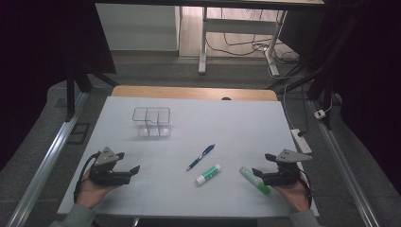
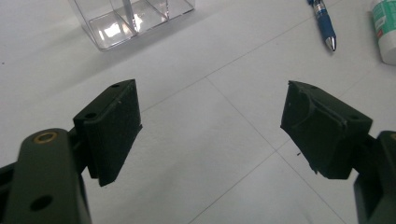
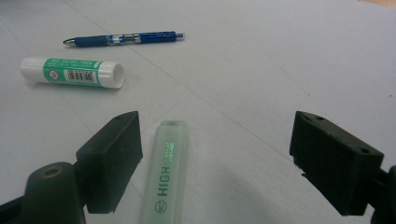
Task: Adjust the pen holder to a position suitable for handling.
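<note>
Right gripper view: highlighter (image 3: 164,177) lies lengthwise, pointing away, between the wide-open right tool (image 3: 212,154).

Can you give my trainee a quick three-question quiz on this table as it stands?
1. True or false: the right tool is shut on the green highlighter.
2. Which lies between the blue pen and the highlighter? A) clear organizer B) glue stick C) cable
3. Fill in: the left tool is ____ and holds nothing.

Key:
1. False; its jaws stand apart, the highlighter lying on the table between them, nearer one jaw.
2. B, the glue stick; the clear organizer stands farther back.
3. open
</note>
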The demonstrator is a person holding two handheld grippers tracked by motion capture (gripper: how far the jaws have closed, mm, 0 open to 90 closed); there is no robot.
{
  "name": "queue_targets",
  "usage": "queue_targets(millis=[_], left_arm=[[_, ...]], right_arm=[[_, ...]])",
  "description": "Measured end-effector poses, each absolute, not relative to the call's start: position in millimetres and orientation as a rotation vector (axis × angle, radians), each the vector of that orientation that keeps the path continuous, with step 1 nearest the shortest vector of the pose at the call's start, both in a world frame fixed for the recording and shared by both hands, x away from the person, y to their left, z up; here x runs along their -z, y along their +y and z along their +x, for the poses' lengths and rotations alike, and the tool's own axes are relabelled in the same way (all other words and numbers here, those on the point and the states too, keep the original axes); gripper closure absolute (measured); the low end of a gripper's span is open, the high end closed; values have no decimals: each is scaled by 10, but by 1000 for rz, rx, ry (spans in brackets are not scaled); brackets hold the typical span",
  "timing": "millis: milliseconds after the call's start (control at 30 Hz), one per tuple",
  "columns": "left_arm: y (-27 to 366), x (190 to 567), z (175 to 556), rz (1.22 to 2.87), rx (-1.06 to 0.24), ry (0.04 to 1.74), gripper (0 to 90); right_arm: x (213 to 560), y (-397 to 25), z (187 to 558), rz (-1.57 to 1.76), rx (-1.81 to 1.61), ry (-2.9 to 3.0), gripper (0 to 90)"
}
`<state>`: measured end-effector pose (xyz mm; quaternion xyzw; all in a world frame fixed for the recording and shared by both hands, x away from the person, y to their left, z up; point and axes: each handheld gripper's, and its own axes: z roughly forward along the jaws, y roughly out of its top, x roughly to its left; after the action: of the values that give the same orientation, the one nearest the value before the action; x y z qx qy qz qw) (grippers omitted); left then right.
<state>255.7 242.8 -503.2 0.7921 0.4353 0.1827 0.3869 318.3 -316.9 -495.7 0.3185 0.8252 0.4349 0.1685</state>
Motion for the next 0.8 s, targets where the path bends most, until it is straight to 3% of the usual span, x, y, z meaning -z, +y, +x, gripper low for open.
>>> queue_targets(millis=[800], left_arm=[[2444, 5042, 2571, 2033, -479, 1106, 197]], right_arm=[[4970, -3175, 3172, 906, -1233, 2349, 168]])
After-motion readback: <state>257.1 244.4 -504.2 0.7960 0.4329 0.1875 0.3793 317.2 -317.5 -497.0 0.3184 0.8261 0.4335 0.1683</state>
